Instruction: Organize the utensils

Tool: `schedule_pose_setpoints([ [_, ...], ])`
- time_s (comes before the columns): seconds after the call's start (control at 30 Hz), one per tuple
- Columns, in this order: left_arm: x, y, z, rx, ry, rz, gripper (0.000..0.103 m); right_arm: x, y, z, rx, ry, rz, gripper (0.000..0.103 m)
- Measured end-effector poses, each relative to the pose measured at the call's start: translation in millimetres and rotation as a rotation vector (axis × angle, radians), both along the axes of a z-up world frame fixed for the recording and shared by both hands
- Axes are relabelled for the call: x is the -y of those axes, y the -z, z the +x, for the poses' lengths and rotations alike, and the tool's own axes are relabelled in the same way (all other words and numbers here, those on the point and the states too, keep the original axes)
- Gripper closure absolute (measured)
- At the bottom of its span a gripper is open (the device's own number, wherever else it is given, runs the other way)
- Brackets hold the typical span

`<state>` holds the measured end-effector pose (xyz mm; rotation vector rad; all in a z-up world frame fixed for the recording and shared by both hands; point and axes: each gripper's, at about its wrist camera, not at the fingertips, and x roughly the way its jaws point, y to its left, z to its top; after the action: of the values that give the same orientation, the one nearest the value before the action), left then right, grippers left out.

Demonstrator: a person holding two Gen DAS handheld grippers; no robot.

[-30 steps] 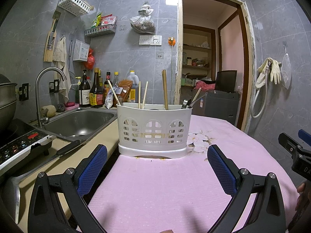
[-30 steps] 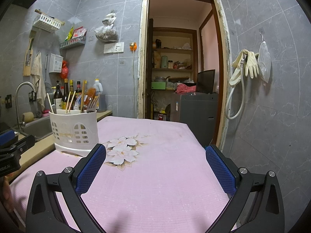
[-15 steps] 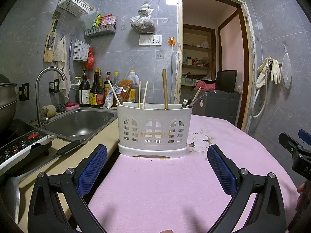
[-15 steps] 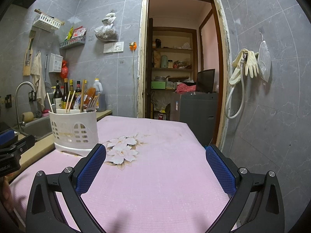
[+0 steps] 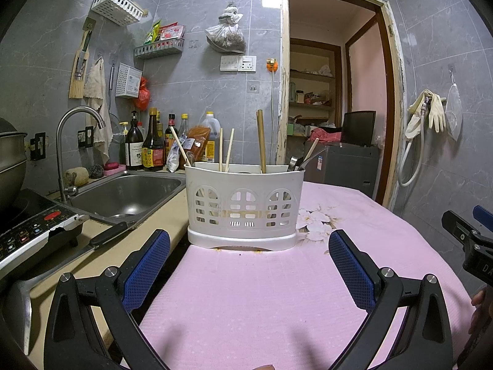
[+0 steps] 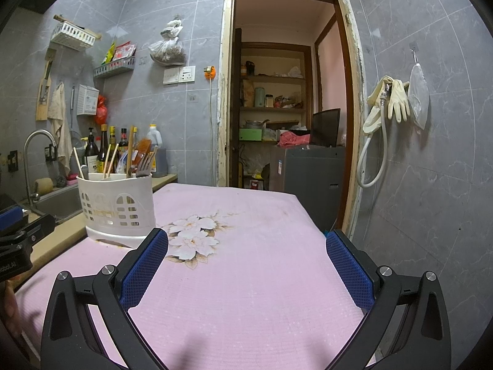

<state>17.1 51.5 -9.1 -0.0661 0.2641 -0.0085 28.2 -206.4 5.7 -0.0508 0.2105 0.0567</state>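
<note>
A white slotted utensil holder (image 5: 245, 208) stands on the pink cloth of the table (image 5: 277, 293), straight ahead of my left gripper (image 5: 249, 243). Wooden chopsticks (image 5: 226, 149), a thick wooden handle (image 5: 261, 141) and metal utensils (image 5: 300, 162) stand in it. The left gripper is open and empty, a short way in front of the holder. In the right wrist view the holder (image 6: 118, 206) is at the left, with a fork (image 6: 144, 166) sticking up. My right gripper (image 6: 246, 246) is open and empty above the flower print.
A steel sink (image 5: 123, 194) with a faucet (image 5: 69, 141) lies left of the table. A knife (image 5: 92, 243) and an induction cooker (image 5: 27, 228) sit on the counter. Sauce bottles (image 5: 148, 148) line the wall. An open doorway (image 6: 283, 108) is behind the table.
</note>
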Motion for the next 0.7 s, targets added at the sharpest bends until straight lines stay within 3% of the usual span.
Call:
schedule_pose_setpoints([
  [0.7,-3.3,2.8,0.5,0.003,-0.006,0.034,0.002,0.2,-0.7,0.3,0.000,0.000,0.000,0.000],
])
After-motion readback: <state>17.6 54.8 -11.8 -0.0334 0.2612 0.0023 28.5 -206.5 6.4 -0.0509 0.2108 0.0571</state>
